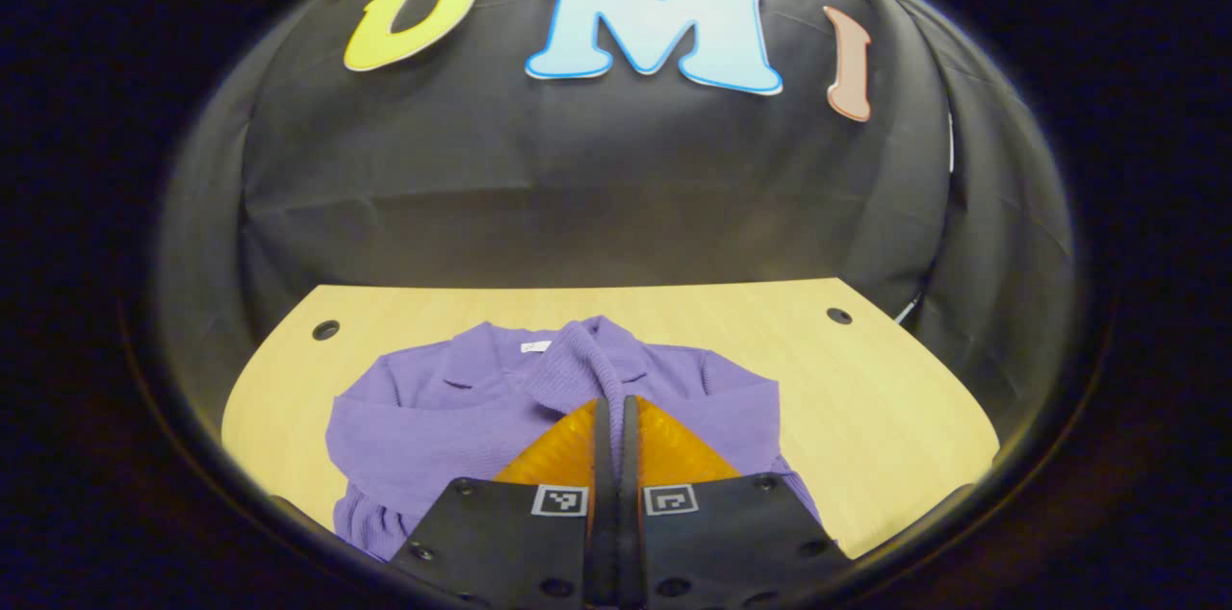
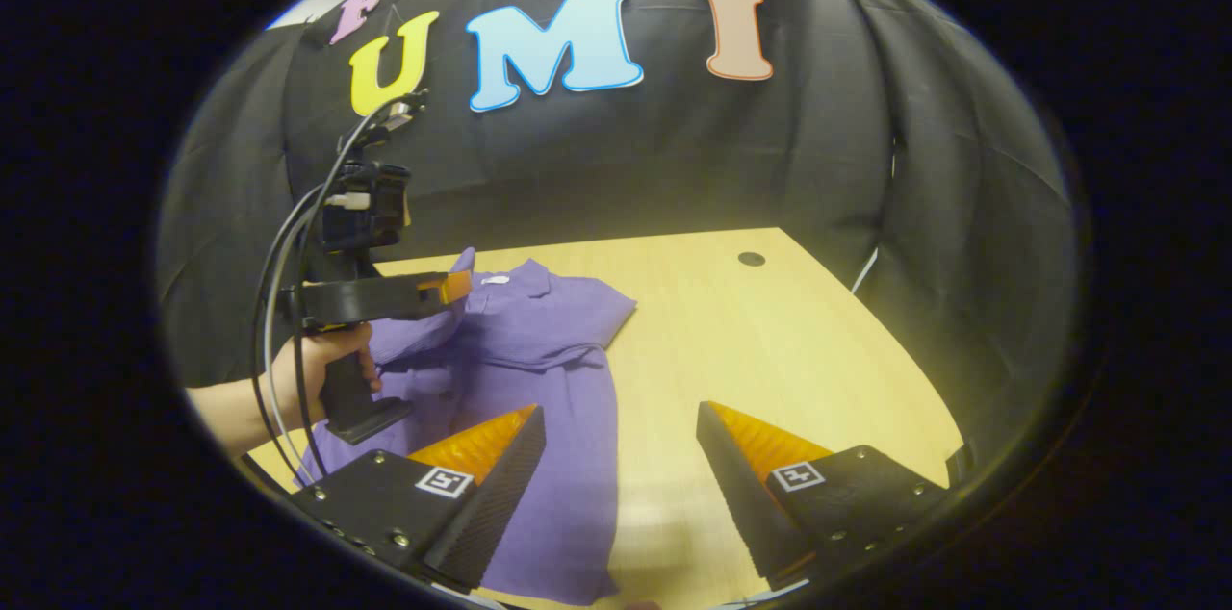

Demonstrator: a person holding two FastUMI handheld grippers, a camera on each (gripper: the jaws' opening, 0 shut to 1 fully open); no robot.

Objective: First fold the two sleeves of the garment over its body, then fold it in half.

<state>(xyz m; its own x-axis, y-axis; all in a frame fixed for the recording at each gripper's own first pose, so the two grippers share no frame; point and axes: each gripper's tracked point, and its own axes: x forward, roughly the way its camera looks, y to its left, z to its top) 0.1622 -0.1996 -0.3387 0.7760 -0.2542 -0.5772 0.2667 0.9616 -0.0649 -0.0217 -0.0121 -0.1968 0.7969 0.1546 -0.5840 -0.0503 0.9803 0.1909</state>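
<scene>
The purple garment [image 2: 549, 369] lies on the wooden table [image 2: 770, 341]. The left gripper [image 1: 616, 413] has its 2 fingers pressed together on a strip of knit, apparently a sleeve, lifted over the body. The right gripper [image 2: 621, 427] hovers spread wide, holding nothing. Risk: the thin pinch slips, dropping the sleeve crooked.

garment [image 2: 539, 369] on table [image 2: 770, 341] | left gripper [image 2: 460, 287] above its collar, apparently | right gripper [image 2: 621, 442] nearer
</scene>
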